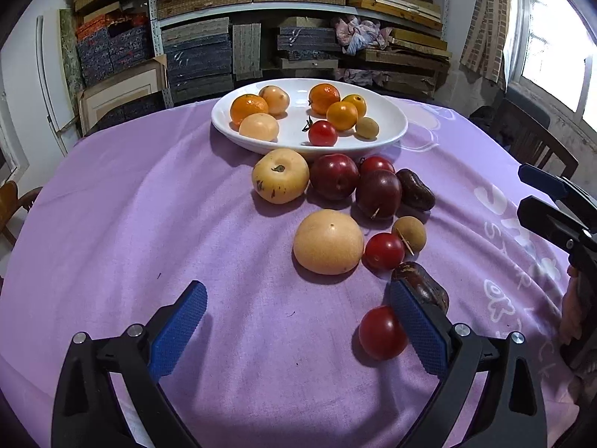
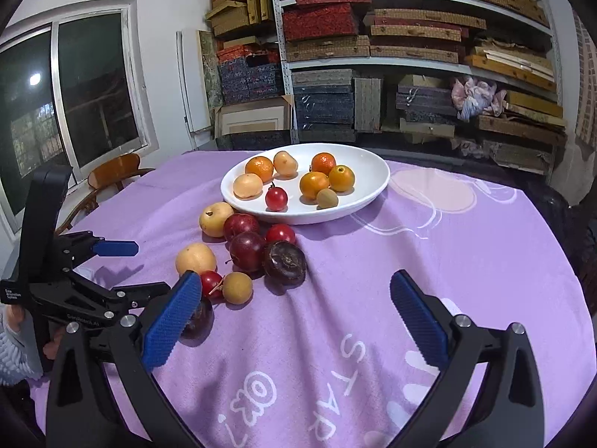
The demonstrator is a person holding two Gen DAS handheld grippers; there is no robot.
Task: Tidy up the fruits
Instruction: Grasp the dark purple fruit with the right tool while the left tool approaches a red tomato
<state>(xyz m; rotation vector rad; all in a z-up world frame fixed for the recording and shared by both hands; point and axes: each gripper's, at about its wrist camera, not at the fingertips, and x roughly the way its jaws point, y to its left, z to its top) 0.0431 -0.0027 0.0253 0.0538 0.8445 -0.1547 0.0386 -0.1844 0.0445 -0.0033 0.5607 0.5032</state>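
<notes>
A white plate (image 1: 391,119) at the table's far side holds several oranges, pale fruits, a red cherry tomato (image 1: 322,133) and a small brown longan. In front of it, loose fruit lies on the purple cloth: a yellow apple (image 1: 280,175), dark red plums (image 1: 377,194), a pale round pear (image 1: 328,242), red cherry tomatoes (image 1: 382,332), dark brown fruits. My left gripper (image 1: 298,317) is open and empty, its right finger beside the near tomato. My right gripper (image 2: 296,306) is open and empty over bare cloth, right of the fruit cluster (image 2: 246,250); the plate also shows in the right wrist view (image 2: 369,194).
Shelves (image 2: 410,63) stacked with boxes stand behind the table. A wooden chair (image 2: 112,175) sits at the table's left, another (image 1: 533,142) at its right. The round table's cloth edge (image 1: 48,194) falls away on both sides.
</notes>
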